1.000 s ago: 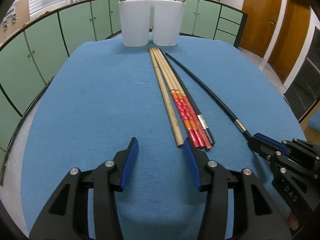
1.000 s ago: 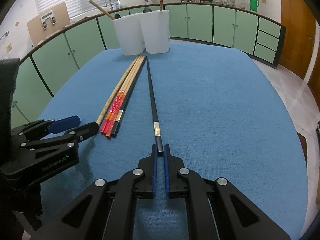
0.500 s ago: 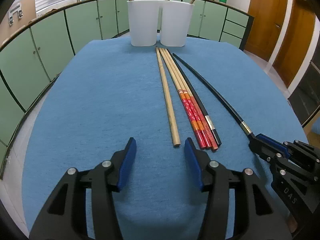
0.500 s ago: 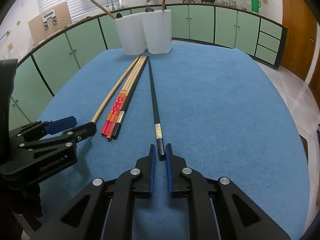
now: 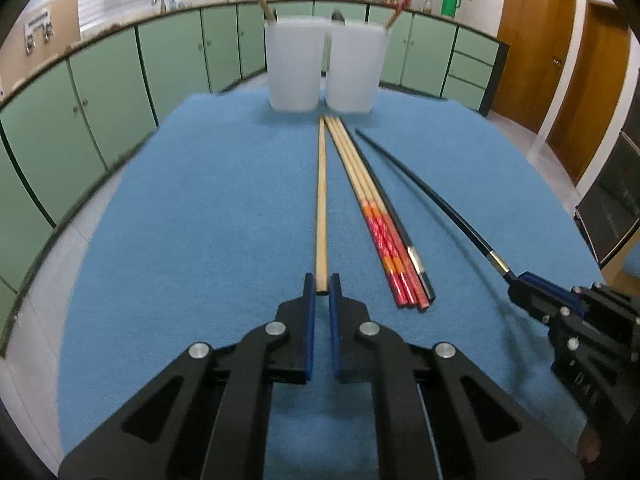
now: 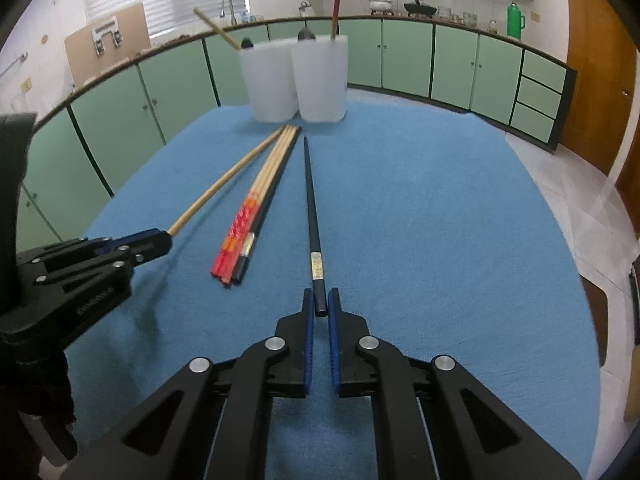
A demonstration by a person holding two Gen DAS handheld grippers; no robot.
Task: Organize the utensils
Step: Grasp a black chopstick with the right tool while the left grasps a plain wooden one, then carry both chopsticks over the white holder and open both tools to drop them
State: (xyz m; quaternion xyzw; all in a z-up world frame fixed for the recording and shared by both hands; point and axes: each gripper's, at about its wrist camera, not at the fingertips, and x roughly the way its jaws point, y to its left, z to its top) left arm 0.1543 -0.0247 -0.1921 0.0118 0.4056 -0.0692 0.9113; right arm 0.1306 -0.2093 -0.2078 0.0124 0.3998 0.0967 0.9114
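Observation:
A plain wooden chopstick (image 5: pixel 321 200) lies lengthwise on the blue cloth (image 5: pixel 200 220), and my left gripper (image 5: pixel 321 285) is shut on its near end. My right gripper (image 6: pixel 321 300) is shut on the near end of a black chopstick (image 6: pixel 310 200) with a silver band. Between the two lies a bundle of red-patterned chopsticks and a second black one (image 5: pixel 384 232), untouched. Two white cups (image 5: pixel 294 68) (image 5: pixel 354 68) stand side by side at the far edge, each with a utensil or two sticking out. Each wrist view shows the other gripper (image 6: pixel 160 242) (image 5: pixel 520 284) at its side.
The blue cloth covers a rounded table with open floor beyond its right edge (image 6: pixel 592 208). Green cabinets (image 5: pixel 100 92) run along the left and back. Bare cloth lies left of the wooden chopstick and right of the black one.
My left gripper, open a moment ago, has shifted right onto the wooden chopstick and shut on its near end. The right gripper has stayed shut on the black chopstick.

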